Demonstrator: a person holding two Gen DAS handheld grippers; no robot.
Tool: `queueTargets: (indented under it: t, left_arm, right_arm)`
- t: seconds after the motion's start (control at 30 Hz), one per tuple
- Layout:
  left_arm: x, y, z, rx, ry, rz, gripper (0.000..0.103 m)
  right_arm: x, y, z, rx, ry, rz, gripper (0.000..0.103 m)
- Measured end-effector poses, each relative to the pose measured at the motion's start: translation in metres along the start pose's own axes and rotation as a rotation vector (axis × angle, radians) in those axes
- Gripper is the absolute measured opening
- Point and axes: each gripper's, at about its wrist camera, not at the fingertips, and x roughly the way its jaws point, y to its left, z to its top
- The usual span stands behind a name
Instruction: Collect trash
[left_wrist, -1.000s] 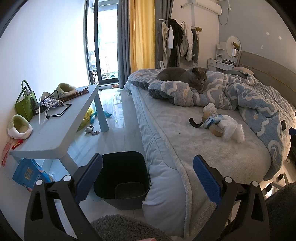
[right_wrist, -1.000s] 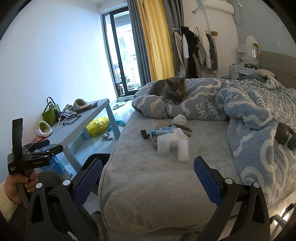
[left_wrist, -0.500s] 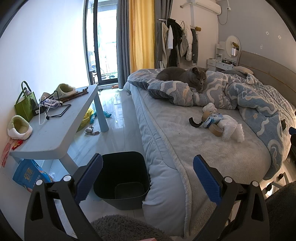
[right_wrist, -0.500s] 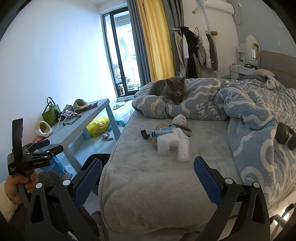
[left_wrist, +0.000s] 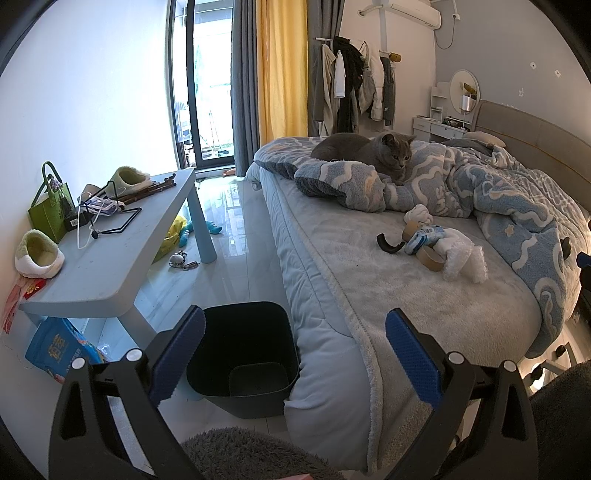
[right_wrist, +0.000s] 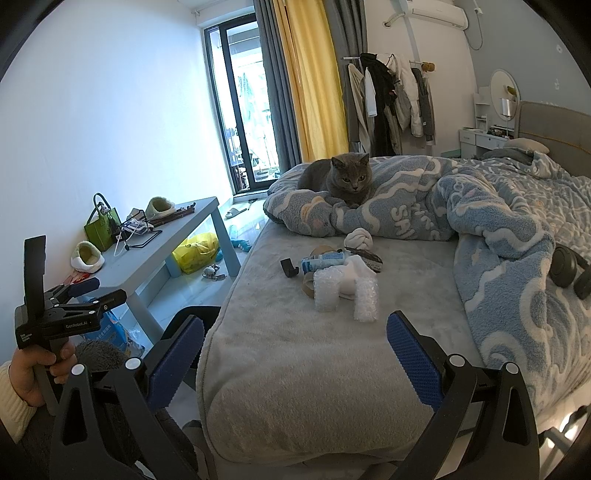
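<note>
**Trash dead ahead of the right gripper**

The trash pile (right_wrist: 338, 271) sits mid-bed (right_wrist: 295, 387), straight ahead of the right gripper (right_wrist: 295, 354), jaws wide and empty. From the left gripper (left_wrist: 295, 354), also wide and empty, the pile lies ahead and off to the right, farther away. The bin (left_wrist: 243, 369) stands on the floor against the bed's edge, under the left gripper. I'd judge the right side nearer for the first pick.

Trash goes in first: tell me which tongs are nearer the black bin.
Left. The left tongs hang right above the bin; the right tongs face the bed, bin beside them.
</note>
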Motion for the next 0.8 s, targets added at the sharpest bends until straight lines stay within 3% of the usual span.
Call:
queueTargets:
  t: [0.3,0.53,0.8]
  left_arm:
    - [0.001,0.004,-0.005,-0.029,0.010,-0.017,0.100]
    - [-0.003,0.008,-0.005,-0.042,0.025,-0.090,0.099]
    - [-0.006,0.009,-0.004,-0.010,0.066,-0.058,0.100]
  right_arm:
    - [0.000,0.000,0.000,0.001,0.000,0.000,0.100]
    - [0.002,-0.002,0.004,0.017,0.039,-0.011,0.100]
    - [0.015,0.005,0.004,0.012,0.046,-0.009,0.100]
